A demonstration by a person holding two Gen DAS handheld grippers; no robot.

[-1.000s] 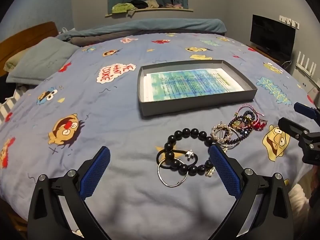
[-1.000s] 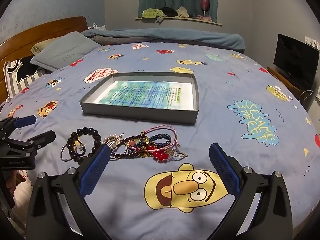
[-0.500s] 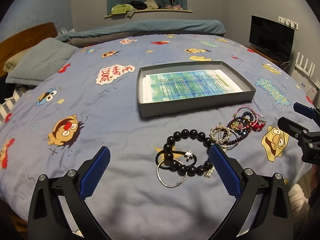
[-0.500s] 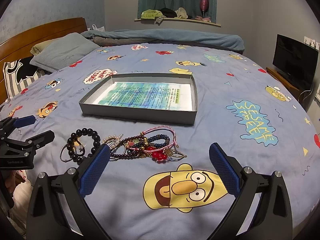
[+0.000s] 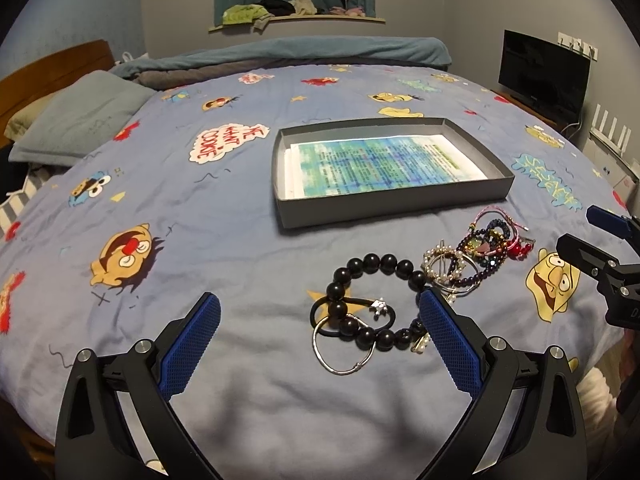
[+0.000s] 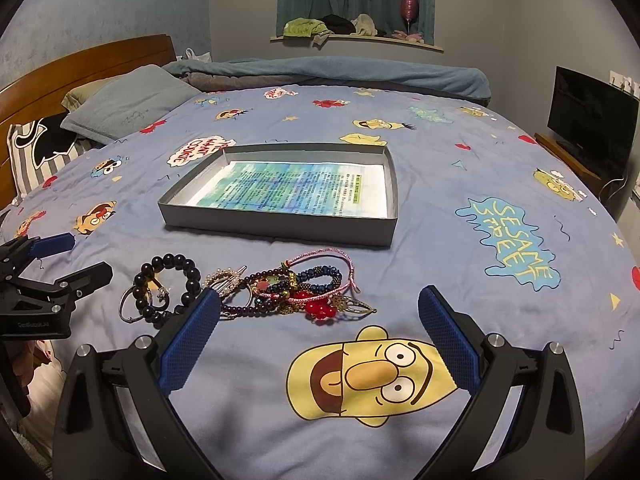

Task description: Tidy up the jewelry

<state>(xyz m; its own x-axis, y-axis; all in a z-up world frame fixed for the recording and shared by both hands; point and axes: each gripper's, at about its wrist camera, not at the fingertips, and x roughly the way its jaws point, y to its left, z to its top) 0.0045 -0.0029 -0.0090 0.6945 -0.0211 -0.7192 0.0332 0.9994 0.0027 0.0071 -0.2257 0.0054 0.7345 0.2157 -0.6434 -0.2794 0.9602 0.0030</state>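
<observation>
Bed [image 5: 224,264] w/ blue cartoon-print cover. On it: shallow grey tray [image 5: 384,210] mid-bed, black bead bracelet [image 5: 374,306] + silver ring [image 5: 340,350] just in front, tangled bracelet pile [image 5: 486,246] beside them, grey pillow [image 5: 76,120] by headboard, blue blanket [image 5: 304,50] along far edge.

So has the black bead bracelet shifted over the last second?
No. The black bead bracelet lies over the same yellow star print on the bedspread as before, and its gap to the grey tray is unchanged.
</observation>
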